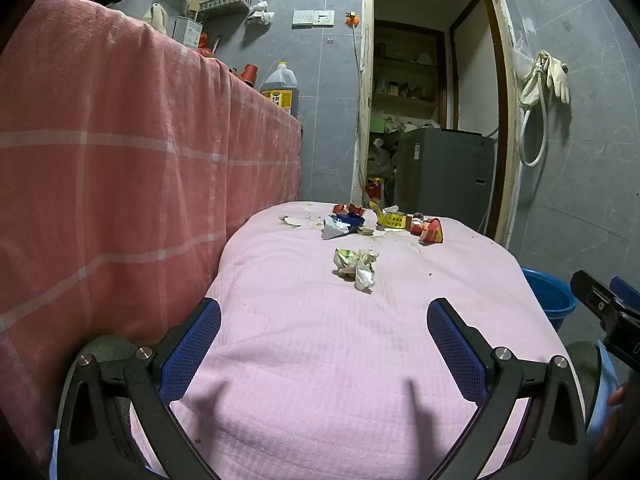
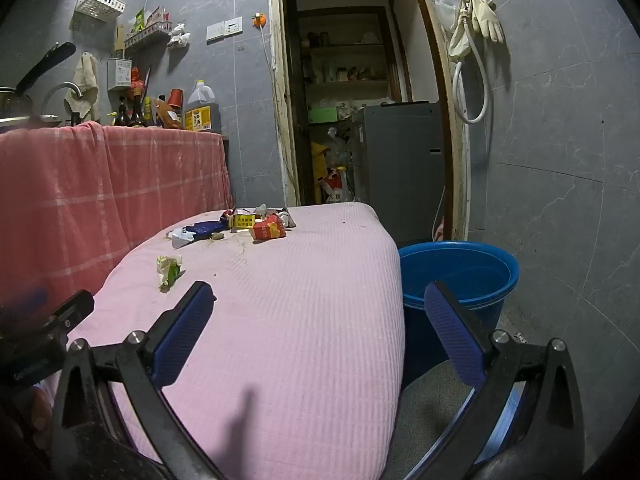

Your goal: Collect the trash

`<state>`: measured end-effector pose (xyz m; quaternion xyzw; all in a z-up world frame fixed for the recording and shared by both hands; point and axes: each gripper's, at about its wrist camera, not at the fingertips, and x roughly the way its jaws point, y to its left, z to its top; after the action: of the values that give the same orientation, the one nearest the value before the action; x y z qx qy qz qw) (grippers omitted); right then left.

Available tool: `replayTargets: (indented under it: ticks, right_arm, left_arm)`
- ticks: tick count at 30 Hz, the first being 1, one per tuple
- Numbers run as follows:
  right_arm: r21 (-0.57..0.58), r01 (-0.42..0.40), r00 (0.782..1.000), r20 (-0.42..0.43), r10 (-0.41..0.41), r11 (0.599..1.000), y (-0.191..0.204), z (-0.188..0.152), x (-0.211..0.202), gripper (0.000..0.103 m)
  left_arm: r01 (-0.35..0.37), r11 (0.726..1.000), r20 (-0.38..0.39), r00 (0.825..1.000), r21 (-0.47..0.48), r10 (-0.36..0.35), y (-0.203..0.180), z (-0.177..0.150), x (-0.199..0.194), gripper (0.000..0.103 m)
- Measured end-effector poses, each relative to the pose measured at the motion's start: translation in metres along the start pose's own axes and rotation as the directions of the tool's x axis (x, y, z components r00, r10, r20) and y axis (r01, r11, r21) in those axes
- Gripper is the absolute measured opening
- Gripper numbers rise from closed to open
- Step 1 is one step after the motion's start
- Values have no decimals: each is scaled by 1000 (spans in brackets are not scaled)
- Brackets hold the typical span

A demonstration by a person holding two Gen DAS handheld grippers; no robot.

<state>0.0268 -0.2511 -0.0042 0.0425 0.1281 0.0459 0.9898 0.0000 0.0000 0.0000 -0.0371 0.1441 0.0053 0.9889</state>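
Trash lies on a table under a pink cloth [image 1: 320,340]. A crumpled green-white wrapper [image 1: 355,266] lies nearest, also in the right wrist view [image 2: 169,271]. Farther back lie a blue-white wrapper [image 1: 342,225], a yellow pack [image 1: 392,221] and a red carton [image 1: 431,233], seen again in the right wrist view [image 2: 269,231]. My left gripper [image 1: 324,308] is open and empty over the near cloth. My right gripper [image 2: 318,292] is open and empty at the table's right edge, beside a blue bucket [image 2: 460,276].
A counter draped in red checked cloth [image 1: 120,160] stands along the left with bottles and an oil jug [image 2: 202,110]. A doorway with a grey machine [image 2: 396,164] is behind the table. The bucket also shows in the left wrist view [image 1: 550,292].
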Motion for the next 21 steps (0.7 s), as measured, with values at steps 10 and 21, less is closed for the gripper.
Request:
replayTargets:
  ticks: [10, 21]
  right_arm:
    - [3, 0, 1000, -3, 0, 1000, 0, 0, 1, 103]
    - [4, -1, 1000, -2, 1, 1000, 0, 0, 1, 103]
  left_arm:
    - [8, 1000, 2, 1000, -2, -8, 0, 1, -1, 101]
    - [8, 1000, 1, 1000, -1, -8, -3, -2, -3, 101]
